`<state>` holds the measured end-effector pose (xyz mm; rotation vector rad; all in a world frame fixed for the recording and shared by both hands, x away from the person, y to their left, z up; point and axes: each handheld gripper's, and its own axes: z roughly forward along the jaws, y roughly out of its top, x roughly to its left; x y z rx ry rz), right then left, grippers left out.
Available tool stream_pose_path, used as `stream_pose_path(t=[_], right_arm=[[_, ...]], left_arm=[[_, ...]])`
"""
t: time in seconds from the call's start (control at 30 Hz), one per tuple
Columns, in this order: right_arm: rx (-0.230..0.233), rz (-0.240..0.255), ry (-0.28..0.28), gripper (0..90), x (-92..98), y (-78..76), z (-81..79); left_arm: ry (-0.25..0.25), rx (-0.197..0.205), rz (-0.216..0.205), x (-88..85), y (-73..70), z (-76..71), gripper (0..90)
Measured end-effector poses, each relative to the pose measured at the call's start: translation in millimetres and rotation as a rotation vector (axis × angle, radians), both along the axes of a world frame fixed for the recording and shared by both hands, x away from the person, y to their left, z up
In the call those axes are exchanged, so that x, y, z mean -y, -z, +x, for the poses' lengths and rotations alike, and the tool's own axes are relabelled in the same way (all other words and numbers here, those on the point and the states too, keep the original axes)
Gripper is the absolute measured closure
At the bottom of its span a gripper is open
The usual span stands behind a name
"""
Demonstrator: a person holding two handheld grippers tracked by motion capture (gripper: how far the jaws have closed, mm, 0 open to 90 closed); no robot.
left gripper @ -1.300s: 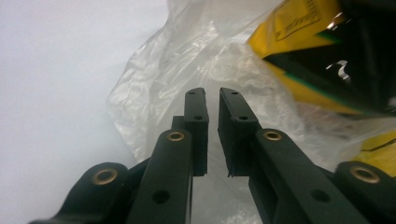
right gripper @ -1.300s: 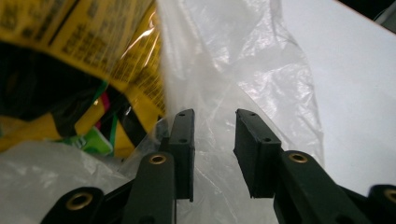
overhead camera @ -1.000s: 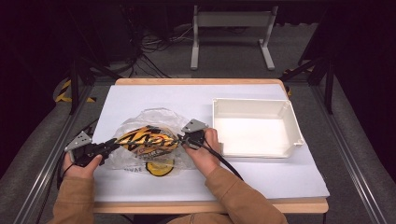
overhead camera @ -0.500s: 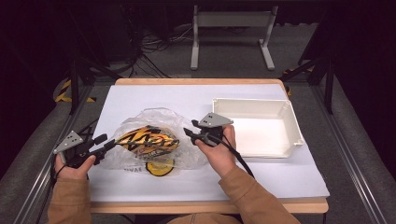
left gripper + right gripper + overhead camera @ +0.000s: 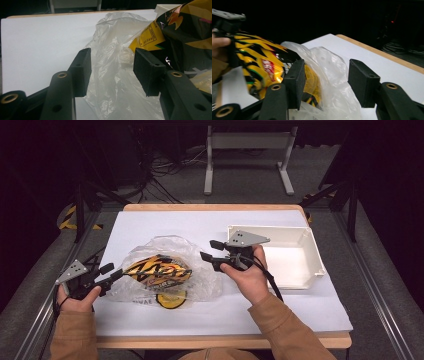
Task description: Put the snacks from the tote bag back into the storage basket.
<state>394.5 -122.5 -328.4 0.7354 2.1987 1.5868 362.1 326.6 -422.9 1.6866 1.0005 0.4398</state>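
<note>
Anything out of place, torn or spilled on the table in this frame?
Nothing spilled or visibly torn. The clear plastic bag lies crumpled on the white sheet, with the yellow-and-black snack packet still partly inside it. The white tray sits square at the side. Both grippers have just been opening; neither grips anything.

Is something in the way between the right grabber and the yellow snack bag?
Yes. The clear plastic bag wraps the yellow snack bag, so its film lies between it and the right gripper, whose jaws have just been opening with nothing gripped.
</note>
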Motion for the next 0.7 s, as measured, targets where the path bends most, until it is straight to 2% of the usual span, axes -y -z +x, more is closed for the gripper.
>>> stream_pose_path(t=[0.2, 0.23, 0.3, 0.33, 0.37, 0.4, 0.6, 0.7], right_arm=[[0.01, 0.02, -0.075, 41.5, -5.8, -14.9, -7.4], [0.013, 0.012, -0.098, 39.3, -10.6, -18.9, -10.0], [0.014, 0.007, -0.108, 38.2, -12.9, -19.9, -10.8], [-0.003, -0.001, -0.143, 34.5, -19.8, -21.3, -12.2], [-0.003, -0.001, -0.143, 34.5, -19.8, -21.3, -12.2], [-0.011, -0.011, -0.171, 31.5, -27.2, -20.8, -12.7], [-0.02, -0.031, -0.234, 27.7, -44.1, -18.0, -14.0], [-0.03, -0.059, -0.251, 25.8, -52.4, -12.7, -12.9]], left_arm=[[0.001, 0.0, -0.004, -1.0, -0.5, -0.8, 49.4], [0.001, -0.001, -0.004, -1.1, -0.4, -0.9, 49.4], [0.001, 0.0, -0.004, -1.1, -0.5, -0.9, 49.4], [0.002, 0.002, -0.005, -1.3, -0.7, -1.3, 49.4], [0.002, 0.002, -0.005, -1.3, -0.7, -1.3, 49.4], [-0.004, 0.017, -0.005, -1.8, -1.3, -2.3, 49.5], [-0.01, 0.022, -0.011, -4.0, -1.5, -3.7, 49.8], [-0.011, 0.024, -0.013, -4.1, -1.6, -4.1, 49.8]])
